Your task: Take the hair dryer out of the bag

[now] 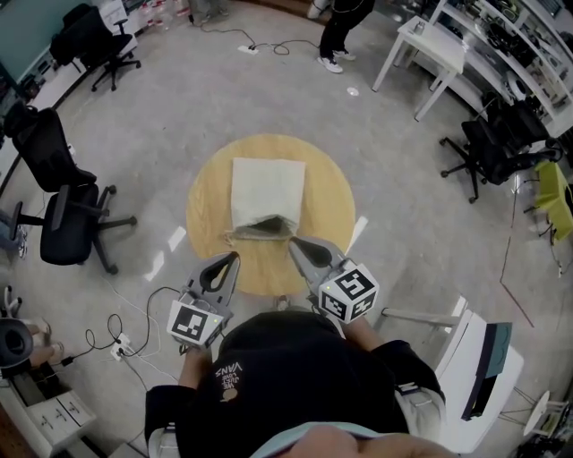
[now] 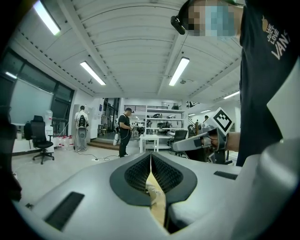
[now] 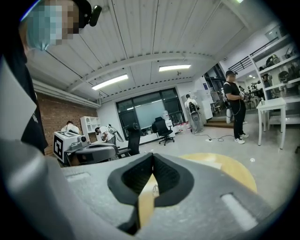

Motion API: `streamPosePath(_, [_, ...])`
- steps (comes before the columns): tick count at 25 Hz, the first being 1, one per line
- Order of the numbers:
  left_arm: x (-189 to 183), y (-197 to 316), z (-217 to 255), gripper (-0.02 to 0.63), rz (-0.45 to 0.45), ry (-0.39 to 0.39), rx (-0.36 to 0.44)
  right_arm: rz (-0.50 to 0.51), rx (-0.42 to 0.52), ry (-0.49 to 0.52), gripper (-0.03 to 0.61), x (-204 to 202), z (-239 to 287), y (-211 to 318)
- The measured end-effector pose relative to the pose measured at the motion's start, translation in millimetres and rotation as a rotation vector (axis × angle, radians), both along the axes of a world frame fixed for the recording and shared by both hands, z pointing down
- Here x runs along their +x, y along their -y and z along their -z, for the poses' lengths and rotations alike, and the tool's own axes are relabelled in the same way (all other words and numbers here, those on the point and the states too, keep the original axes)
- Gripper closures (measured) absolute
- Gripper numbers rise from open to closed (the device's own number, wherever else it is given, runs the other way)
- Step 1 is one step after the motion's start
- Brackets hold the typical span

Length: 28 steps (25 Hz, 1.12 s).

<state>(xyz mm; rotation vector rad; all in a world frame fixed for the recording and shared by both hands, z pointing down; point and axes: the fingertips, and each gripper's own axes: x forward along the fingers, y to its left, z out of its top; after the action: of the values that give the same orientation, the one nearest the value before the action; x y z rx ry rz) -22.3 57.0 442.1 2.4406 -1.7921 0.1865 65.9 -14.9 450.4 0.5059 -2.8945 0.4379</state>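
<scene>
A cream cloth bag [image 1: 266, 194] lies flat on the round wooden table [image 1: 206, 192], its dark mouth [image 1: 261, 232] facing me at the near edge. No hair dryer shows outside the bag; the bag hides whatever is inside. My left gripper [image 1: 235, 256] hovers at the table's near edge, left of the mouth, jaws shut and empty. My right gripper [image 1: 292, 241] sits just right of the mouth, also shut and empty. In the left gripper view the pads [image 2: 161, 173] meet, and the right gripper [image 2: 197, 140] shows beyond. The right gripper view shows its pads [image 3: 165, 177] pressed together over the table [image 3: 229, 168].
Black office chairs [image 1: 67, 224] stand on the floor to the left, another [image 1: 488, 148] to the right. A white table [image 1: 430, 45] and a standing person [image 1: 345, 27] are at the far side. Cables [image 1: 116, 340] lie at lower left; a white unit [image 1: 488, 362] at lower right.
</scene>
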Motion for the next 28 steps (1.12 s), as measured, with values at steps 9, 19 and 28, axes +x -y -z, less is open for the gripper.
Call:
streamPosePath(9, [-2.7, 34.3, -12.4, 0.603, 0.089, 0.052, -0.031, 0.063, -0.022, -0.012, 0.58, 9.6, -12.9, 33.1])
streamPosePath(19, [-11.1, 53.1, -20.7, 0.603, 0.034, 0.024, -0.049, 0.021, -0.047, -0.033, 0.58, -4.9, -23.9, 46.6])
streamPosePath(28, [-41.7, 70.7, -30.5, 0.603, -0.1, 0.003, -0.079, -0.09, -0.064, -0.034, 0.58, -38.1, -26.4, 51.9])
